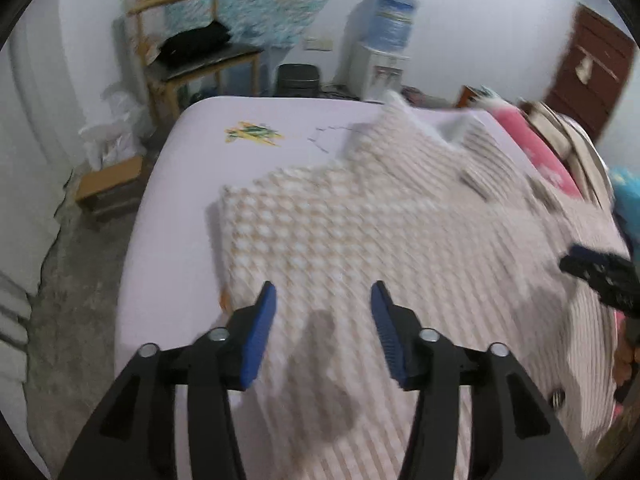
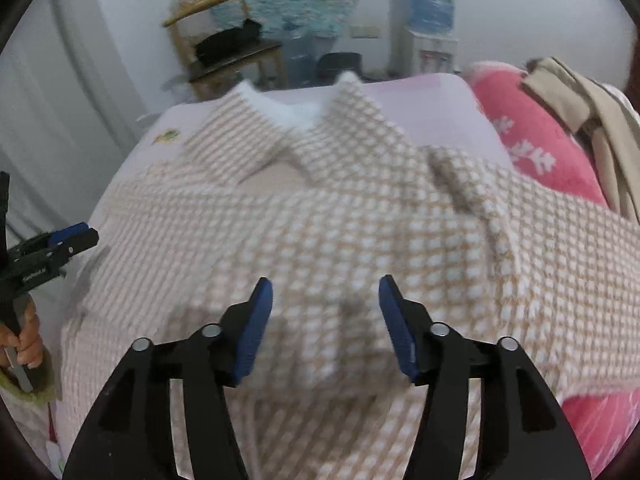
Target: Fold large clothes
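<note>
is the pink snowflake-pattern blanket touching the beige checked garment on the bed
Touching: the right wrist view shows the beige checked garment lying over the pink snowflake-pattern blanket's edge.

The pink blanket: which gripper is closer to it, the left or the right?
Right. The right gripper is above the checked garment beside the pink blanket; the left gripper is at the garment's far side.

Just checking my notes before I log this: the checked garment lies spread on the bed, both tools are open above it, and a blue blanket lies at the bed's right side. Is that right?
One detail is wrong: the blanket at the bed's right side is pink, not blue, as the right wrist view shows. The rest holds: the checked garment lies spread there, with the left tool and right tool open above it.
</note>
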`<state>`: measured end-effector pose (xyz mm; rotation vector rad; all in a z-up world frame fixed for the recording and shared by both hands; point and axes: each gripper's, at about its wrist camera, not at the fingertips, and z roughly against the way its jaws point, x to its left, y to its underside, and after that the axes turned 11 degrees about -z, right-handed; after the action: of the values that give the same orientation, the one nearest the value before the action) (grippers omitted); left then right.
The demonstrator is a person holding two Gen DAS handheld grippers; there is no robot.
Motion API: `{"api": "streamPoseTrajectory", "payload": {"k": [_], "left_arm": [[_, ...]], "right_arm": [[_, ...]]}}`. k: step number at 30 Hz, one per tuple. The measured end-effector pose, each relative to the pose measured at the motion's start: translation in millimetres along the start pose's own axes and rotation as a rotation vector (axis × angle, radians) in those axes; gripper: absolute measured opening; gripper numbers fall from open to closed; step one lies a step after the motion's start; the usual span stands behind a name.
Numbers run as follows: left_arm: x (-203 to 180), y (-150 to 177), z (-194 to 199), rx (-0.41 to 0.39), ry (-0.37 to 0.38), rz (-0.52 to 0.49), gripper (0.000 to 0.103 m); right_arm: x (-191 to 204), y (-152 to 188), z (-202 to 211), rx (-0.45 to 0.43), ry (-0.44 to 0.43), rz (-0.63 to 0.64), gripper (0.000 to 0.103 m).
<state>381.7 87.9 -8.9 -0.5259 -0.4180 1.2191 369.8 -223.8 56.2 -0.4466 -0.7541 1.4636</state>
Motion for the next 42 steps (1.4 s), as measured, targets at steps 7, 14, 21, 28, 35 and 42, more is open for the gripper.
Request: {"api": "streamPoseTrajectory", "payload": {"k": [7, 14, 21, 28, 35, 42], "left_arm": [[-32.4, 34.6, -2.2, 0.067, -0.072, -0.095, 0.054], [-36.8, 81.0, 64.6, 0.025, -0.024, -0.075, 0.061], [-49.8, 168.0, 111.3, 0.06, 0.082, 0.003, 0.063], [-70.1, 243.9, 138.9, 0.104, 0.184, 0.057, 0.063], [-87.2, 289.7, 149.3, 0.135, 0.202, 0.113, 0.063], [-94.2, 303.0, 152.4, 0.121, 0.239, 0.187, 0.057]], "right_arm": [[3.2, 23.0, -8.1, 0.079, 0.068, -0.018, 0.055], [-26.6, 87.0, 95.6, -0.032, -0.007, -0.104, 0.071], [-72.0, 177.8, 147.1, 0.001, -0.024, -0.285, 0.071], [-94.8, 240.0, 176.0, 0.022, -0.056, -0.41, 0.071], [-104.7, 282.7, 189.1, 0.018, -0.018, -0.431, 0.071], [-121.9, 299.2, 189.4, 0.023, -0.048, -0.478, 0.059]]}}
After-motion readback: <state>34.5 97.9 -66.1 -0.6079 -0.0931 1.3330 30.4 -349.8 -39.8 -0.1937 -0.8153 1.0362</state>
